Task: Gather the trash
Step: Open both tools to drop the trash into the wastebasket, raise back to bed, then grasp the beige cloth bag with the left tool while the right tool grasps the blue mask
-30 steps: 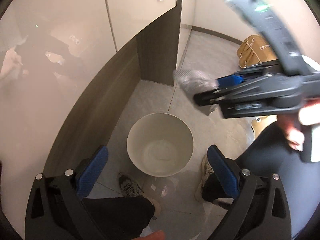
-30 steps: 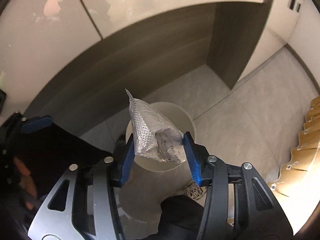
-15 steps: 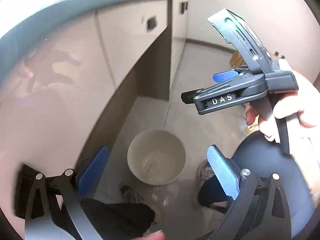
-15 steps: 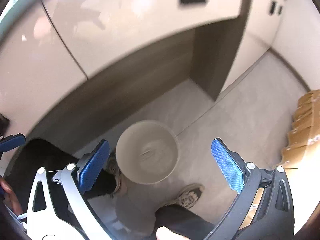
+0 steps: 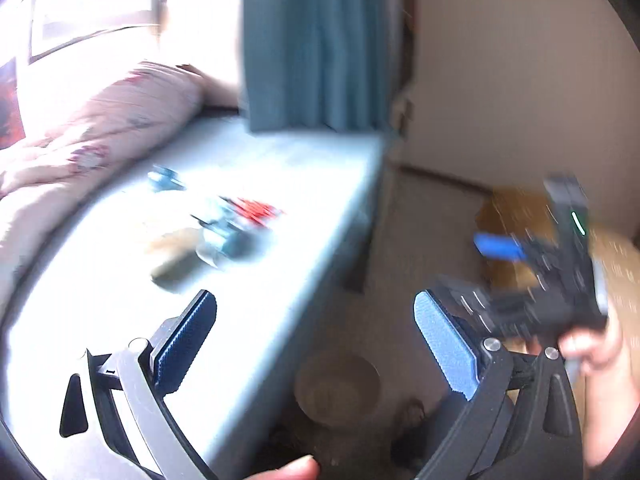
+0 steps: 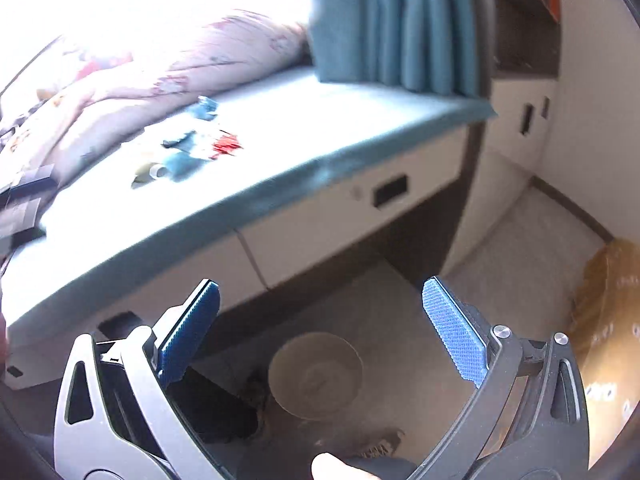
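Note:
Several pieces of trash lie on the blue-topped bench: a red wrapper (image 5: 256, 209) (image 6: 226, 145), a dark teal wrapper (image 6: 182, 162), a small blue wrapper (image 5: 164, 179) (image 6: 204, 107) and a tan piece (image 5: 176, 254). The round bin (image 5: 338, 390) (image 6: 315, 374) stands on the floor below the bench edge. My left gripper (image 5: 316, 344) is open and empty above the bench edge. My right gripper (image 6: 320, 332) is open and empty above the bin; it also shows blurred in the left wrist view (image 5: 500, 280).
A pink floral quilt (image 5: 80, 128) (image 6: 168, 80) lies along the back of the bench. A teal curtain (image 5: 316, 44) (image 6: 400, 24) hangs behind. Cardboard boxes (image 6: 608, 320) stand on the floor at the right. The person's shoes are beside the bin.
The right gripper opened and the silver packet went from its jaws. Both grippers then tilted up from the bin toward the bench top.

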`<act>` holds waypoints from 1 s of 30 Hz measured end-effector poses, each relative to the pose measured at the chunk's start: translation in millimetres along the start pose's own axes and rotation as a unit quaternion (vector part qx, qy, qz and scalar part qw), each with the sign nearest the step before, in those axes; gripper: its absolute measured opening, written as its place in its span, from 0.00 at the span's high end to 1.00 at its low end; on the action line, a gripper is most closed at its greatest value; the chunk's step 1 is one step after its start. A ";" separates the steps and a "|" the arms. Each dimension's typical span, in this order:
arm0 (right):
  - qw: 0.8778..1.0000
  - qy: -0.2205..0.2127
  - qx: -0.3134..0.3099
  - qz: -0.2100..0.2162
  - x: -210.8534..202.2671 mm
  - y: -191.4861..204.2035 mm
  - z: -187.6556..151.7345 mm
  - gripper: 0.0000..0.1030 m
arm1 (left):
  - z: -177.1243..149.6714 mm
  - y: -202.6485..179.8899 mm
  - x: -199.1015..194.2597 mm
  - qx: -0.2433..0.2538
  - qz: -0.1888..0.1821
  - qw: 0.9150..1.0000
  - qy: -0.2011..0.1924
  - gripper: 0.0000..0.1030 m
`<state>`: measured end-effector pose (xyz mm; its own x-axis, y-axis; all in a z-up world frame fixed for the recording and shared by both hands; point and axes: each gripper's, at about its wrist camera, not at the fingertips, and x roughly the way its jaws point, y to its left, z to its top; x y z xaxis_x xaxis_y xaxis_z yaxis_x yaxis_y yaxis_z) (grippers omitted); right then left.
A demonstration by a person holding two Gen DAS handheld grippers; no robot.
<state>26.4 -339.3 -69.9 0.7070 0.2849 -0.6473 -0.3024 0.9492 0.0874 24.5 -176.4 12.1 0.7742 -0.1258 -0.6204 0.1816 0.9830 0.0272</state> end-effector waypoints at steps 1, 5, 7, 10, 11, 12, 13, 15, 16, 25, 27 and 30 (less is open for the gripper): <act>1.000 0.000 -0.005 0.005 2.3 7.1 4.1 0.05 | 7.9 16.5 5.5 -0.009 0.025 1.000 -0.003 0.05; 1.000 0.011 -0.017 0.024 23.0 36.0 24.0 0.05 | 23.9 74.0 46.5 -0.033 0.043 0.998 0.039 0.06; 0.999 0.014 -0.028 0.032 26.0 53.0 31.6 0.05 | 27.9 95.7 67.2 -0.032 0.048 0.996 0.060 0.07; 0.998 0.013 -0.042 0.036 40.4 71.7 42.9 0.05 | 30.1 112.8 95.2 -0.008 0.046 0.996 0.078 0.27; 0.998 0.012 -0.046 0.039 43.5 75.3 45.9 0.05 | 30.0 113.8 103.9 0.001 0.047 0.995 0.084 0.33; 0.998 0.011 -0.049 0.041 44.4 79.9 49.6 0.05 | 30.7 119.5 103.0 0.008 0.049 0.995 0.090 0.34; 0.998 0.010 -0.051 0.042 44.9 83.3 53.1 0.05 | 30.3 121.8 106.5 0.014 0.052 0.994 0.092 0.34; 0.998 0.009 -0.054 0.044 46.9 87.9 59.7 0.05 | 28.4 124.5 113.0 0.032 0.058 0.994 0.091 0.34; 0.998 0.009 -0.054 0.044 47.9 89.2 62.5 0.05 | 28.1 125.8 116.1 0.041 0.063 0.993 0.089 0.34; 0.998 0.017 -0.051 0.043 70.4 90.7 73.2 0.05 | 27.6 143.0 128.7 0.038 0.047 0.994 0.088 0.76; 0.998 0.021 -0.049 0.036 79.4 90.0 76.4 0.05 | 28.0 145.3 121.4 0.034 0.050 0.996 0.070 0.76; 0.998 0.025 -0.037 0.033 93.9 86.5 85.1 0.05 | 28.6 152.0 112.5 0.019 0.063 0.996 0.061 0.76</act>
<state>121.0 -219.0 -58.7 0.6508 0.3384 -0.6797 -0.3954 0.9153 0.0771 156.6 -44.9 -31.1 0.7137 0.0167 -0.7002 0.1130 0.9839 0.1386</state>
